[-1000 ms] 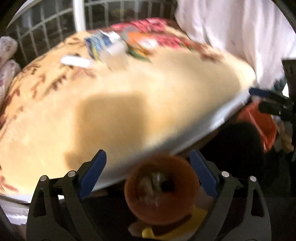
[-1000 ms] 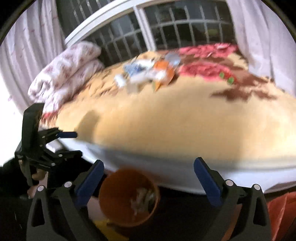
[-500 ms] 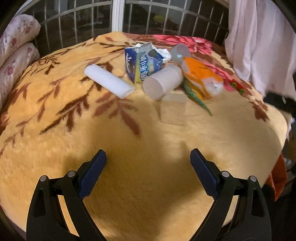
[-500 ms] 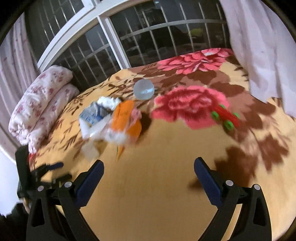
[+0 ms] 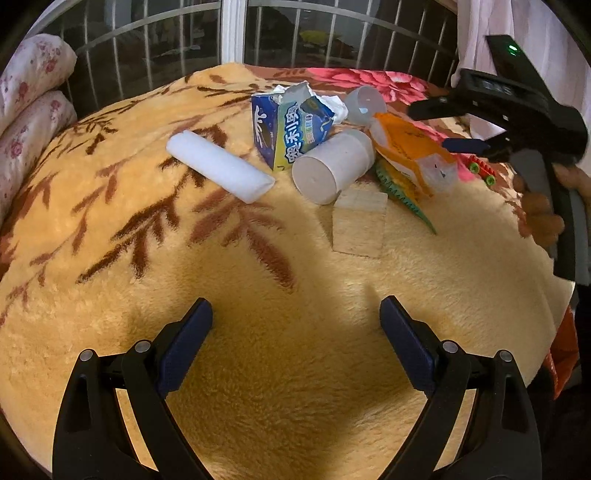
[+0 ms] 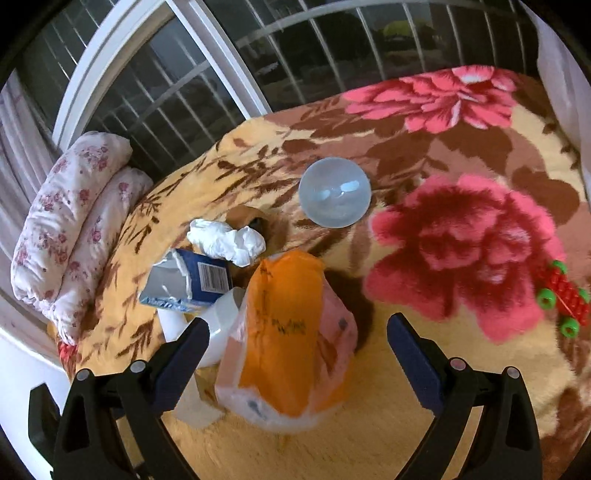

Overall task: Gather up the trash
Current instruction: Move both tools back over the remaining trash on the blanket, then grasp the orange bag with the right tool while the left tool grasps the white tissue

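Note:
Trash lies in a heap on a yellow flowered blanket [image 5: 295,369]: a torn blue carton [image 5: 288,127], a white roll [image 5: 218,170], a grey paper cup on its side [image 5: 332,166], an orange and clear plastic bag [image 5: 410,155], a clear plastic cup [image 5: 364,105], crumpled tissue [image 6: 227,242] and a pale flat sheet [image 5: 358,225]. My left gripper [image 5: 295,343] is open and empty, short of the heap. My right gripper [image 6: 295,358] is open, its jaws either side of the orange bag [image 6: 288,339]. It also shows in the left wrist view [image 5: 461,144].
A red and green toy [image 6: 561,299] lies on the blanket at the right. Folded floral bedding [image 6: 70,229] sits at the left by a barred window [image 6: 258,55]. A white curtain [image 5: 491,22] hangs at the right. The bed edge drops off at the lower right.
Both grippers have risen from the orange bin beside the bed and moved in over the blanket. The right one has closed in on the orange bag.

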`<state>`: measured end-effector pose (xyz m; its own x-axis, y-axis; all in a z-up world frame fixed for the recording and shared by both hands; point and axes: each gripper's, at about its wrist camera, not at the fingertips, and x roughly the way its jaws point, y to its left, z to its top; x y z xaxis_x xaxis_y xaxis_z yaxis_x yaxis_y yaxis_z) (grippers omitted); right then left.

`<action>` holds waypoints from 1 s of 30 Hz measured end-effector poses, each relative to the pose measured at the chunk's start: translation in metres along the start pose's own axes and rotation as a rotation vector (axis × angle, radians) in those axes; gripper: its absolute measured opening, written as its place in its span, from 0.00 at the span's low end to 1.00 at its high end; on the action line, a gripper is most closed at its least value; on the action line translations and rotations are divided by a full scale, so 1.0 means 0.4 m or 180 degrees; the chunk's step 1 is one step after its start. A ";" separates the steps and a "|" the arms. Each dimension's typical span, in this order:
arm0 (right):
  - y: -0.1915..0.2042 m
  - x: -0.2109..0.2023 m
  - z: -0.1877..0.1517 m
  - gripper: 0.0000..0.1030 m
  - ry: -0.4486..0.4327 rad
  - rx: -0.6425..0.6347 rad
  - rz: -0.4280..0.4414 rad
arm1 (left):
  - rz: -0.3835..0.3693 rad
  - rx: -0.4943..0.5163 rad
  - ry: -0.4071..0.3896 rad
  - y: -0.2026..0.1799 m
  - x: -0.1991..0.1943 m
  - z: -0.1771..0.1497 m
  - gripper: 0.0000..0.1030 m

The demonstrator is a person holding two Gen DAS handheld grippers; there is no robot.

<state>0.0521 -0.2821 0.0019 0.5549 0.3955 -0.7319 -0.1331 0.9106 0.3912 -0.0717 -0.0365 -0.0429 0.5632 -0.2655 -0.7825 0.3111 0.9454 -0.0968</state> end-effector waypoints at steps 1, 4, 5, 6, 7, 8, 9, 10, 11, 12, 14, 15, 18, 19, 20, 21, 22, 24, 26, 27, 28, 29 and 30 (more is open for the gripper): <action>0.005 0.011 0.005 0.93 0.0038 -0.0006 -0.0027 | 0.0002 0.0009 -0.0001 -0.001 0.001 0.000 0.87; 0.012 0.039 0.012 0.93 0.0131 -0.0021 -0.0104 | -0.0015 -0.0003 -0.0008 0.002 0.004 0.000 0.87; 0.011 0.050 0.011 0.93 0.0171 -0.0010 -0.0114 | -0.0022 -0.0010 -0.0011 0.003 0.004 -0.001 0.87; 0.008 0.058 0.010 0.93 0.0198 0.0009 -0.0129 | -0.0027 -0.0019 -0.0013 0.004 0.004 -0.001 0.87; 0.002 0.071 0.007 0.91 0.0246 0.0045 -0.0147 | -0.0033 -0.0028 -0.0014 0.005 0.004 -0.001 0.87; -0.004 0.085 0.003 0.67 0.0316 0.0070 -0.0125 | -0.0038 -0.0038 -0.0016 0.006 0.004 0.000 0.87; -0.008 0.098 -0.003 0.33 0.0406 0.0087 -0.0051 | -0.0040 -0.0049 -0.0016 0.007 0.004 0.000 0.87; -0.016 0.107 -0.011 0.32 0.0511 0.0163 0.0133 | -0.0041 -0.0060 -0.0010 0.008 0.004 0.002 0.87; -0.021 0.093 -0.018 0.27 0.0454 0.0238 0.0197 | -0.0047 -0.0072 0.0000 0.008 0.003 0.004 0.87; -0.016 0.068 -0.026 0.25 0.0380 0.0219 0.0206 | -0.0065 -0.0098 0.0009 0.011 0.001 0.007 0.87; 0.005 0.000 -0.048 0.24 0.0155 0.0090 0.0158 | -0.0110 -0.0164 0.0033 0.018 -0.001 0.020 0.87; 0.014 -0.036 -0.065 0.23 0.0048 0.0039 0.0167 | -0.0138 -0.0203 0.0041 0.023 -0.001 0.029 0.87; 0.034 -0.129 -0.122 0.23 -0.0197 -0.0068 0.0158 | -0.0220 -0.0343 0.0035 0.037 0.003 0.067 0.87; 0.042 -0.171 -0.162 0.23 -0.0306 -0.0143 0.0090 | -0.0238 -0.0394 0.0030 0.042 0.006 0.088 0.87; 0.045 -0.194 -0.186 0.23 -0.0367 -0.0183 0.0055 | -0.0249 -0.0433 0.0019 0.046 0.010 0.111 0.87; 0.046 -0.218 -0.211 0.23 -0.0433 -0.0207 0.0036 | -0.0253 -0.0450 0.0006 0.047 0.011 0.127 0.87; 0.044 -0.247 -0.241 0.23 -0.0513 -0.0215 0.0040 | -0.0249 -0.0463 -0.0017 0.049 0.012 0.152 0.87; 0.032 -0.289 -0.280 0.22 -0.0622 -0.0192 0.0025 | -0.0227 -0.0432 -0.0074 0.049 0.012 0.212 0.87; 0.018 -0.329 -0.305 0.22 -0.0720 -0.0159 0.0013 | -0.0158 -0.0334 -0.0085 0.044 0.019 0.292 0.87; 0.009 -0.347 -0.309 0.22 -0.0760 -0.0139 0.0061 | -0.0154 -0.0264 -0.0080 0.037 0.023 0.325 0.87; 0.003 -0.366 -0.309 0.22 -0.0796 -0.0110 0.0129 | -0.0174 -0.0145 -0.0036 0.027 0.032 0.365 0.87; -0.006 -0.385 -0.303 0.22 -0.0840 -0.0063 0.0232 | -0.0195 0.0022 0.0055 0.013 0.047 0.404 0.87; -0.019 -0.409 -0.293 0.22 -0.0897 -0.0009 0.0387 | -0.0212 0.0164 0.0134 0.001 0.058 0.428 0.87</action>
<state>-0.1341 -0.3397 0.0533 0.7406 0.4533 -0.4960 -0.2145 0.8591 0.4648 0.0726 -0.0747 0.0441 0.5077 -0.3183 -0.8006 0.3865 0.9147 -0.1186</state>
